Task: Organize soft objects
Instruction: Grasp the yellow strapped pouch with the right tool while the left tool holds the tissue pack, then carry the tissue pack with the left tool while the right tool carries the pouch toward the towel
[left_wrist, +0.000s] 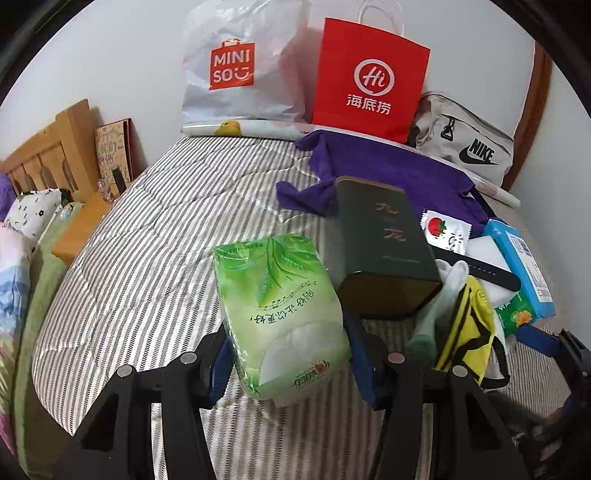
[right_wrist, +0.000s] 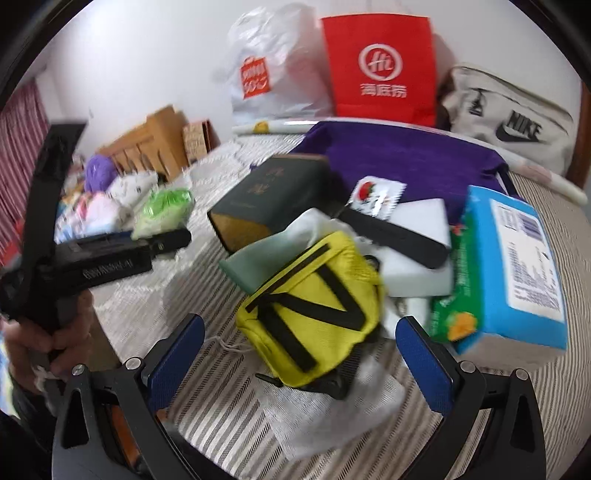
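My left gripper (left_wrist: 291, 363) is shut on a green tissue pack (left_wrist: 284, 314) and holds it over the striped bed (left_wrist: 147, 258); the pack also shows in the right wrist view (right_wrist: 164, 210). My right gripper (right_wrist: 299, 358) is open, its blue pads either side of a yellow pouch (right_wrist: 314, 314) with black straps, not touching it. The pouch also shows in the left wrist view (left_wrist: 467, 332). A purple cloth (right_wrist: 406, 158) lies behind. White and pale green socks (right_wrist: 258, 254) lie under the pouch.
A dark green box (left_wrist: 380, 251) sits mid-bed. A blue tissue box (right_wrist: 517, 266), white foam block (right_wrist: 421, 251) and black strap (right_wrist: 399, 236) lie right. A Miniso bag (left_wrist: 236, 66), red paper bag (left_wrist: 369, 77) and Nike bag (left_wrist: 469, 144) stand against the wall. Headboard and pillows are left.
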